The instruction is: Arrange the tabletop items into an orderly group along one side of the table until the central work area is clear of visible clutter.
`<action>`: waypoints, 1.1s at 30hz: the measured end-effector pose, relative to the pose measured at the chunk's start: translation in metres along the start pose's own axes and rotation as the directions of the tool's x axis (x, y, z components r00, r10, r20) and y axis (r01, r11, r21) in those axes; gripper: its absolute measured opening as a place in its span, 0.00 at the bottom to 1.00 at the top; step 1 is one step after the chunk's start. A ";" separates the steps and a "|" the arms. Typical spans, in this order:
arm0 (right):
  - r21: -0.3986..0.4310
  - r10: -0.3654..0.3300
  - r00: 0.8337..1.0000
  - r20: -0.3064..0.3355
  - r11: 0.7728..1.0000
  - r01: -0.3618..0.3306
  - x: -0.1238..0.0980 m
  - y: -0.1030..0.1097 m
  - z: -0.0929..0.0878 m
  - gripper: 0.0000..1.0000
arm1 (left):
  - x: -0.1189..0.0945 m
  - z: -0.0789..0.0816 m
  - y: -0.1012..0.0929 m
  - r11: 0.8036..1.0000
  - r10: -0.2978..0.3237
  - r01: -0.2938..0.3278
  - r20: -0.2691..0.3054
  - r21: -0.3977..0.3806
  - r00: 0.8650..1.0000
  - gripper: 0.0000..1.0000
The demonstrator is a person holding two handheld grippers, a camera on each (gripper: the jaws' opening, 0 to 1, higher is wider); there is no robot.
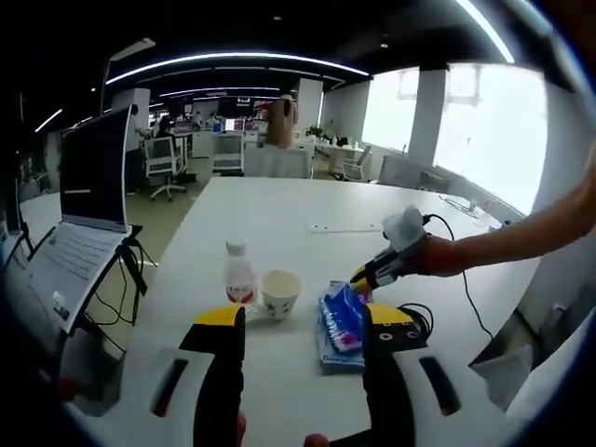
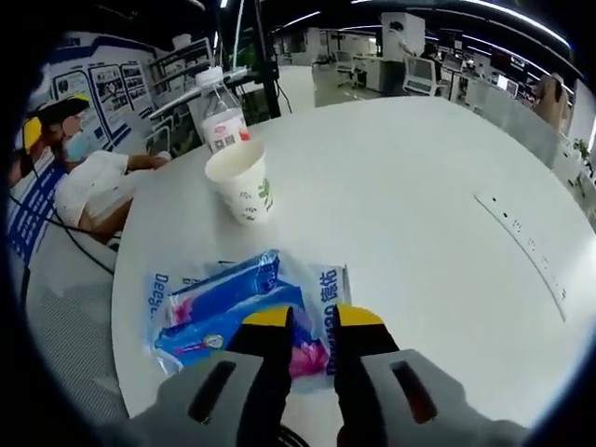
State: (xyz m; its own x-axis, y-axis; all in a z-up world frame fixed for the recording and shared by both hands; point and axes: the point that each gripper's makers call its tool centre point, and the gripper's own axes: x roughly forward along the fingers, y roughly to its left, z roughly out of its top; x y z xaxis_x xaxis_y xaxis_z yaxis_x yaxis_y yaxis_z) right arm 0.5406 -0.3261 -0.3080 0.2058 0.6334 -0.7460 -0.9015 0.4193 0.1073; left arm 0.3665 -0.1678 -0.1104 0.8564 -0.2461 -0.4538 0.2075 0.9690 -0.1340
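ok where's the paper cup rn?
The cup stands on the table near its edge, touching or nearly touching the bottle; the blue tissue pack lies just right of it in the left gripper view.

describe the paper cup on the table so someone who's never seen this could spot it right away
On the big white table, look near the curved edge where three items cluster. The paper cup stands upright between the plastic bottle and the flat blue tissue pack. It alone is open-topped, white with a small green print.
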 end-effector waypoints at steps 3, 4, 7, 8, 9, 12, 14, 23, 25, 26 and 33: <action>0.001 -0.004 1.000 -0.008 1.000 0.004 0.000 0.000 -0.003 0.02 | 0.000 -0.001 0.000 1.000 0.002 -0.002 0.000 0.005 1.000 0.50; 0.015 -0.012 1.000 -0.017 1.000 0.012 -0.001 0.000 -0.005 0.02 | 0.000 -0.001 0.001 1.000 0.003 -0.003 0.001 0.003 1.000 0.50; 0.033 -0.040 0.999 -0.017 0.999 0.040 -0.009 -0.004 -0.008 0.00 | 0.001 -0.001 0.003 1.000 0.006 -0.006 0.002 0.002 1.000 0.50; 0.051 -0.048 0.999 -0.006 0.998 0.048 -0.014 -0.004 -0.008 0.00 | 0.001 -0.001 0.003 1.000 0.005 -0.005 0.000 0.003 1.000 0.50; 0.063 -0.051 0.999 0.001 0.997 0.051 -0.017 -0.005 -0.009 0.00 | 0.001 -0.001 0.003 1.000 0.004 -0.004 -0.002 0.004 1.000 0.50; 0.100 -0.085 0.996 0.015 0.992 0.083 -0.035 -0.001 -0.015 0.00 | 0.003 -0.001 0.003 1.000 0.000 0.000 0.000 0.001 1.000 0.50; 0.117 -0.106 0.994 0.014 0.988 0.104 -0.046 0.001 -0.021 0.00 | 0.004 0.000 0.001 1.000 -0.005 0.005 -0.002 0.004 1.000 0.50; 0.174 -0.154 0.988 -0.009 0.973 0.153 -0.082 0.005 -0.055 0.00 | 0.012 0.002 -0.009 0.999 -0.042 0.042 -0.003 0.009 0.999 0.49; 0.172 -0.157 0.987 -0.017 0.972 0.158 -0.087 0.009 -0.062 0.00 | 0.012 0.002 -0.011 0.999 -0.048 0.048 -0.002 0.013 0.999 0.49; 0.168 -0.157 0.987 -0.020 0.973 0.158 -0.089 0.011 -0.065 0.00 | 0.012 0.002 -0.011 0.999 -0.050 0.050 -0.002 0.012 0.999 0.49; 0.202 -0.164 0.986 -0.032 0.965 0.167 -0.095 0.021 -0.084 0.01 | 0.010 -0.002 -0.014 0.998 -0.055 0.055 -0.001 0.006 0.998 0.49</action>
State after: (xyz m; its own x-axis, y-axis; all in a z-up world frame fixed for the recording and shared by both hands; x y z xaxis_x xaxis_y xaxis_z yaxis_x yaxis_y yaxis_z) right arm 0.4700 -0.4317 -0.2902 0.3385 0.5351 -0.7740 -0.7587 0.6418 0.1119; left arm 0.3718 -0.1835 -0.1147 0.8435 -0.2989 -0.4464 0.2568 0.9542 -0.1537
